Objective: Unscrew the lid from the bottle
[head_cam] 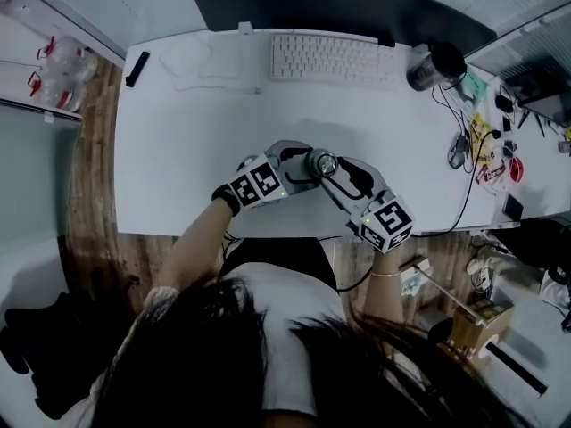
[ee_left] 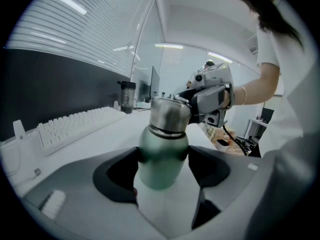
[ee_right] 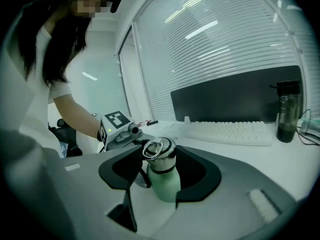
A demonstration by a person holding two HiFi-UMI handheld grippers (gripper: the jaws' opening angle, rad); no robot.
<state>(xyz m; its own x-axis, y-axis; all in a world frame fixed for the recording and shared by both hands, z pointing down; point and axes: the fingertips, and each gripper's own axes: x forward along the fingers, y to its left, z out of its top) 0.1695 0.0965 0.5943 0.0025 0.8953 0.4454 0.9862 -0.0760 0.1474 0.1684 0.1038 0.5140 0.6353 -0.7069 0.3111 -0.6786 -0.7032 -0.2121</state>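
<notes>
Now the left tool (ee_left: pixel 164 166) clamps the body of the green bottle (ee_left: pixel 162 146) between its jaws, while the right tool (ee_right: pixel 159 165), facing it, grips the lid (ee_right: pixel 161 156) (steel, ring handle on top), still screwed on.

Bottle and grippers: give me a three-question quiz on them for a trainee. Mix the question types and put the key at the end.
1. True or false: the left gripper is clamped on the green bottle's body.
2. What stands between the right gripper's jaws? A) a mug B) the bottle's metal lid C) a pen
3. Fill in: on the desk beyond the bottle, in front of the monitor, lies a white ____.
Key: 1 true; 2 B; 3 keyboard.
</notes>
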